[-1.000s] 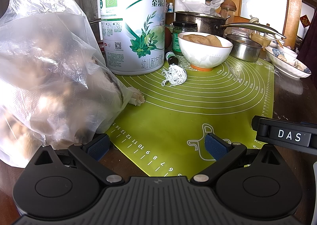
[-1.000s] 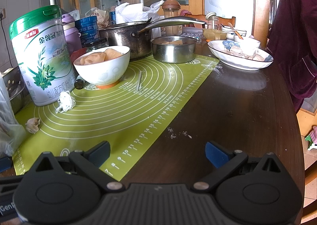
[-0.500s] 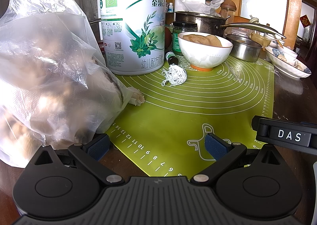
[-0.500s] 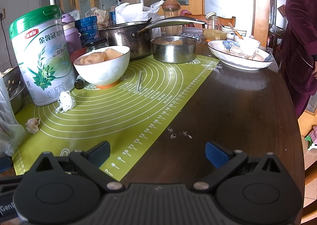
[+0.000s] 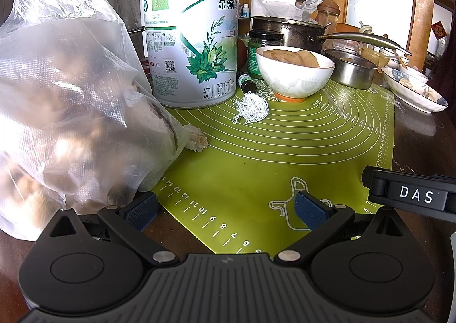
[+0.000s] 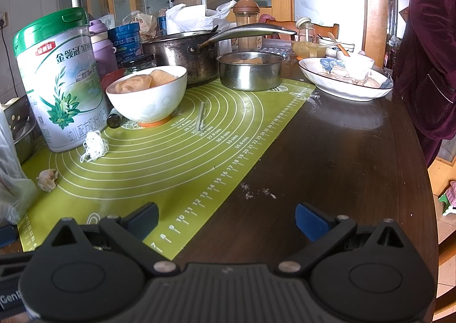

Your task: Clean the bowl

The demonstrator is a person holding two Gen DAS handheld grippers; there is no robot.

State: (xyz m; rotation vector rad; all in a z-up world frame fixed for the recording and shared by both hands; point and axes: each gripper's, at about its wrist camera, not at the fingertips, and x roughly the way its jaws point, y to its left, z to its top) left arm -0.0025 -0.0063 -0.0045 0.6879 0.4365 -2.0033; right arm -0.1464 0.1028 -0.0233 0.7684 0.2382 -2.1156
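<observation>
The white bowl (image 5: 295,75) is seen standing upright on an orange foot ring at the far part of the green silicone mat (image 5: 285,157), just beside the tall formula tin (image 5: 191,35) and in front of the dark saucepan (image 6: 182,56). It is filled with crumpled tan sheets — paper or wrappers, it cannot be told which. Both tools are held low at the near edge of the table (image 6: 342,152), well apart from the bowl: the left gripper (image 5: 225,206) is spread wide with nothing between its blue pads, and the right gripper (image 6: 226,219) is likewise spread and empty.

The bowl is judged to be glazed ceramic — stiff, smooth, breakable, and fairly heavy for its size. A hold on the rim is thought best, one finger inside the wall and one outside, since the rounded body is too wide and slick to be spanned. The contents are likely light and soft and could be plucked out first. A bundle of white string (image 5: 250,108) and a small dark bottle (image 5: 246,82) lie close by and should be avoided
</observation>
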